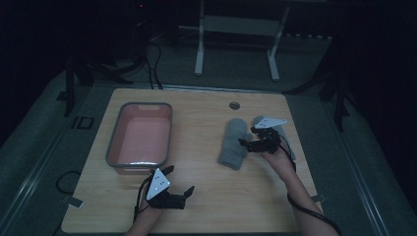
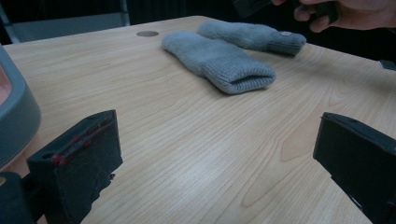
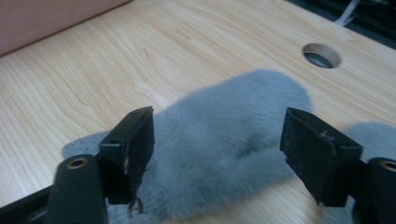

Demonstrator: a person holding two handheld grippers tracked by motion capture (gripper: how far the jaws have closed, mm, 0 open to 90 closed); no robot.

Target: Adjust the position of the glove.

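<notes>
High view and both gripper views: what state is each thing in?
Nearer grey knitted mitten: flat on table, between the open right gripper jaws, ungripped.
Second grey mitten: flat beside it.
Grey-rimmed pink plastic bin: upright, empty.
Left gripper: open, holding nothing.

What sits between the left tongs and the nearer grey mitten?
Nothing: in the left gripper view, bare wooden table runs from the open left tongs to the nearer grey mitten.
</notes>
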